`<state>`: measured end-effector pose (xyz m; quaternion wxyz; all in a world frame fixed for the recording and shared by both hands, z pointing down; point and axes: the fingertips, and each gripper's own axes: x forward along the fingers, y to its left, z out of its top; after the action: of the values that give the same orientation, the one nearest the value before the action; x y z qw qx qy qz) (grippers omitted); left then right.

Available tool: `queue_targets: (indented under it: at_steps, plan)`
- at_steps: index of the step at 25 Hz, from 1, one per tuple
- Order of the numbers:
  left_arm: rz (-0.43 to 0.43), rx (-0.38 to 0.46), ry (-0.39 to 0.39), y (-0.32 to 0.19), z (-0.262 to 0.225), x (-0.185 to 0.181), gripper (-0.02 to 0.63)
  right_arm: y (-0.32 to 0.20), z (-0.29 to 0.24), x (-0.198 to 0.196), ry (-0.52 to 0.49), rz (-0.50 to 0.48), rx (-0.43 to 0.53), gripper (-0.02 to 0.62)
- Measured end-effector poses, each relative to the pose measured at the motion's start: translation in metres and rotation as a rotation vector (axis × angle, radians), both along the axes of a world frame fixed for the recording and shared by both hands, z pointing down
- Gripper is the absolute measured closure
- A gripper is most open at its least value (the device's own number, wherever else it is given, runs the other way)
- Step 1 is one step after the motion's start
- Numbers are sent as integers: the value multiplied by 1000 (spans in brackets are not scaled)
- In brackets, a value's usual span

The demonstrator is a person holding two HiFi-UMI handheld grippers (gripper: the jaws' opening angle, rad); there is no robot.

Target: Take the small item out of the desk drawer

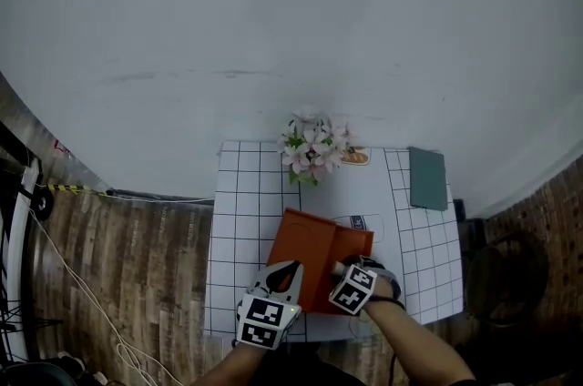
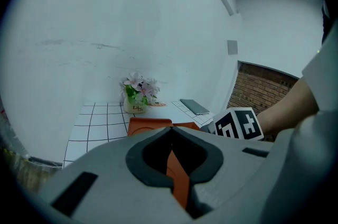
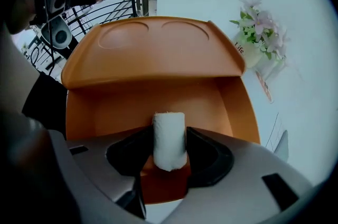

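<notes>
White wall (image 1: 273,11) filled the upper half of the head view. Below it we saw a white gridded table (image 1: 239,220) standing on a brick-patterned floor (image 1: 137,266). Flowers (image 1: 312,147) in a pot stood at the table's far edge, centre frame, and a dark flat pad (image 1: 427,178) lay to their right. An orange box (image 1: 321,249) sat in the lower middle of the frame, by the table's near edge.

Our left gripper (image 2: 170,129) was at the box's lower left. In its own view the fingers were closed on a thin orange edge of the box, which ran up through the gap between them.

Our right gripper (image 3: 169,130) pointed steeply down over the box's right side. Its view showed the box top, with two round dents, in the upper part of the frame and the open drawer (image 3: 105,112) beneath it. A small white roll (image 3: 169,149) sat in the drawer at centre frame. It was between the right fingers, which stood apart, one on each side and close to its sides.
</notes>
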<state>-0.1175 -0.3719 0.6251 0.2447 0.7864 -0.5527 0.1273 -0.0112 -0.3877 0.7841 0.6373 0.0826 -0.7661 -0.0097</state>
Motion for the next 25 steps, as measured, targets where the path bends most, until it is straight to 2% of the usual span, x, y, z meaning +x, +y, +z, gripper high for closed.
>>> queue_targets:
  at_steps: [3, 8, 11, 15, 19, 23, 25]
  plan:
    - [9, 3, -4, 2, -6, 3, 595, 0, 0, -1, 1, 4, -3, 399]
    - [0, 24, -28, 3, -22, 4, 596, 0, -5, 1, -18, -51, 15, 419]
    - [-17, 36, -43, 9, -40, 1, 596, 3, -28, 0, -128, -9, 1, 423]
    - [-36, 67, -70, 10, -60, -9, 596, 2, -67, 4, -281, 100, -23, 426]
    - [-49, 101, -88, -5, -79, -21, 597, -20, -110, 3, -421, 184, 28, 426]
    - [-89, 100, -61, 0, -90, -32, 596, -23, -153, 0, -567, 231, 54, 425]
    - [-83, 108, -59, -3, -97, -32, 596, -23, -179, -2, -655, 247, 67, 426]
